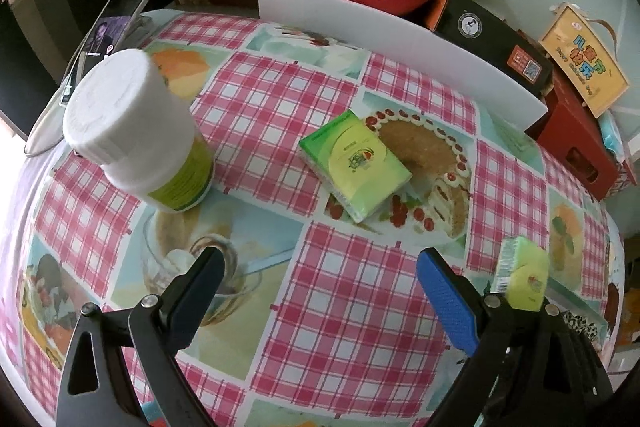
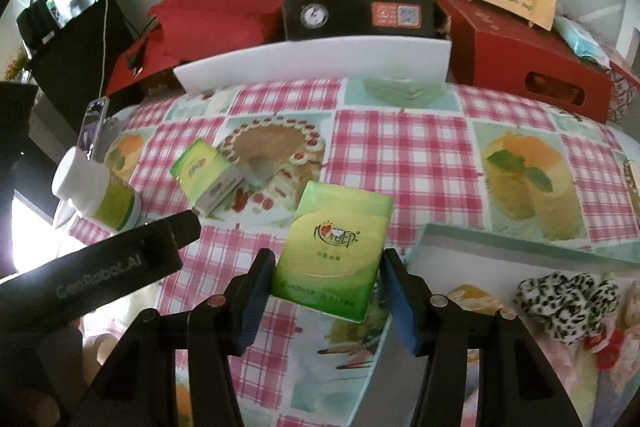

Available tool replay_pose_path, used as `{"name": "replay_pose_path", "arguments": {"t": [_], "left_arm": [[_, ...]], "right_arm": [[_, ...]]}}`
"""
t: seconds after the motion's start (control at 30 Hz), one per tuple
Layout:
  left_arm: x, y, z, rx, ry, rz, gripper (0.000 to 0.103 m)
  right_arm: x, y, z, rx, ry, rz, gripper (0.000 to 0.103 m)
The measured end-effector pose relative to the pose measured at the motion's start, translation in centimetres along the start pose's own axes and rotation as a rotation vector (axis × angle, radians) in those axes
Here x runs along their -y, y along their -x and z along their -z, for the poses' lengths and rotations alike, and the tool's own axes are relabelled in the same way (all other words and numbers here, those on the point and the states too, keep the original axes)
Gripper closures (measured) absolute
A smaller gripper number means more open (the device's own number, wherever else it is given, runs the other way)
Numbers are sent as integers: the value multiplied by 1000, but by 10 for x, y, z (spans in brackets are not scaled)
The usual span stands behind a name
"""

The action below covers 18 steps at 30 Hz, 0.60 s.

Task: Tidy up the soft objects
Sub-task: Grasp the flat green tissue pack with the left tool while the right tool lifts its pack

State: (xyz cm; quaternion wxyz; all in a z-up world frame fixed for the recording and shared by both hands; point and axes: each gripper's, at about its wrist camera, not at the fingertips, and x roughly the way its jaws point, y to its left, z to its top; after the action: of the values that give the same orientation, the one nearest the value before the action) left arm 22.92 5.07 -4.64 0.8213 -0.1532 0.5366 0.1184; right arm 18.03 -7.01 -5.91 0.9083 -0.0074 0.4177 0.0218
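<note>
Now we are carrying a green tissue pack (image 2: 334,253) clamped in our right gripper (image 2: 326,291), needing the tray (image 2: 520,241) just right of it, while our left gripper (image 1: 320,291) is gaping wide.

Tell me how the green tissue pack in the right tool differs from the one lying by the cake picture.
The held tissue pack is gripped between the right tool, off the tablecloth; the loose tissue pack lies flat on it, untouched. The held one shows its front face to the right wrist camera; the loose one sits angled. Both share the same green-yellow wrapper.
</note>
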Motion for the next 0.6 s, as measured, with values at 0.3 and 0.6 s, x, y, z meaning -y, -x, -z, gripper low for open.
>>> {"name": "replay_pose_path", "arguments": {"t": [0.3, 0.6], "left_arm": [[3, -14, -25, 0, 60, -7, 6], [14, -36, -51, -8, 89, -18, 8]], "right_arm": [[12, 12, -6, 48, -23, -9, 46], [25, 15, -7, 59, -63, -14, 46]]}}
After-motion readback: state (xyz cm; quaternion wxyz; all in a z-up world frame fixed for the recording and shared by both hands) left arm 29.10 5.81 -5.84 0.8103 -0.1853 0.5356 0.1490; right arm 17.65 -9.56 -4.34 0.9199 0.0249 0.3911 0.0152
